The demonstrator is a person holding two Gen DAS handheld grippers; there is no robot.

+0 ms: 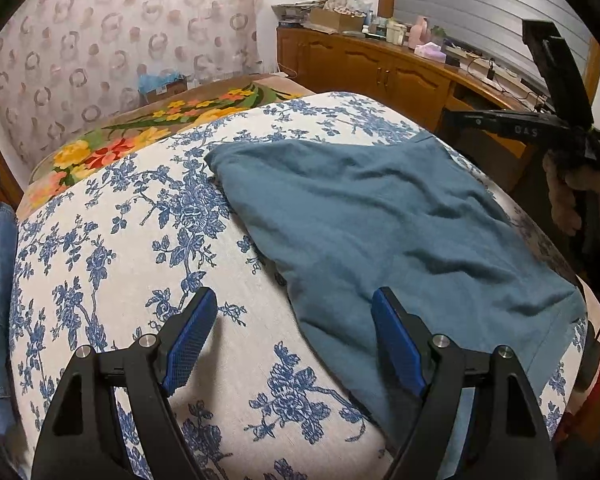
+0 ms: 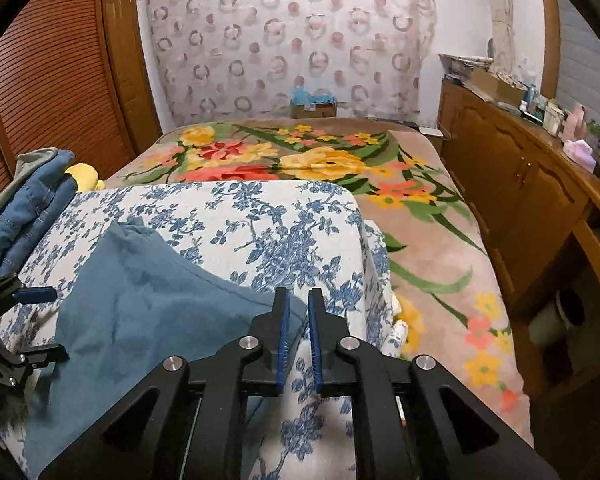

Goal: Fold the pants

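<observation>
Lying rumpled across a white cloth printed with blue flower sprays (image 1: 112, 248), the soft teal-blue knit pants (image 1: 380, 216) spread from the far middle of the padded surface toward its near right corner, their lower end cut off behind the left gripper's black frame, so the full outline cannot be traced. The left gripper (image 1: 292, 312) hovers just above the surface with its two blue-ribbed fingers (image 1: 192, 332) spread wide, one over bare print and the other over the pants' near edge, holding nothing. In the right wrist view the right gripper (image 2: 298, 300) sits at the pants' near right edge, its fingers drawn almost together with a thin gap; whether any cloth lies between them is too hard to make out. A pile of folded blue denim garments (image 2: 28, 204) sits at the left edge, partly cropped. Beyond lies a plush beige blanket with yellow and red flowers (image 2: 324, 160), a sheer curtain with ring patterns (image 2: 292, 44), and a cluttered wooden sideboard (image 2: 516, 184).
</observation>
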